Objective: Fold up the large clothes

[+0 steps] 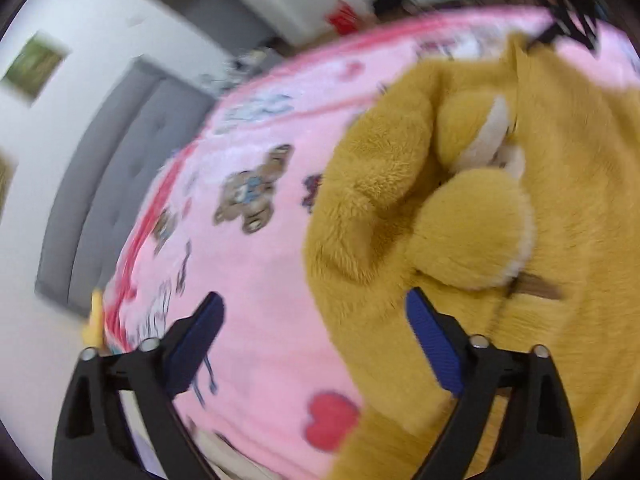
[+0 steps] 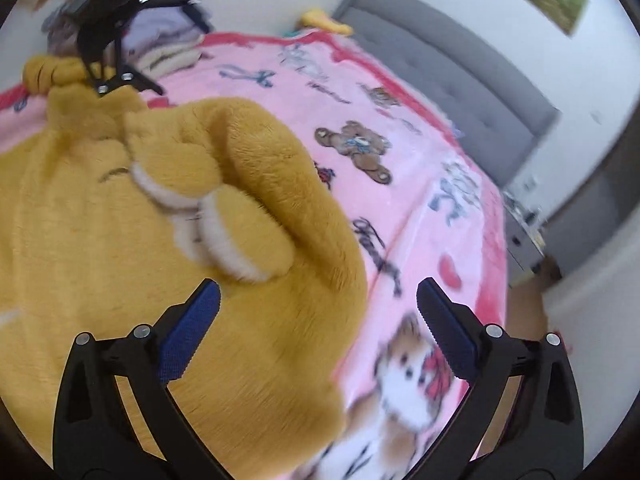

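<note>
- Your left gripper hangs with fingers spread, gripping nothing.
- Your right gripper likewise gapes over the mustard plush garment.
- The garment lies bunched on the pink teddy-print blanket.

Between blue-padded black fingers lies a mustard-yellow fleece garment with cream-edged ears, on a pink blanket beyond the fingers, printed with brown teddy bears, red hearts and a red border, before a grey headboard and white wall.
</note>
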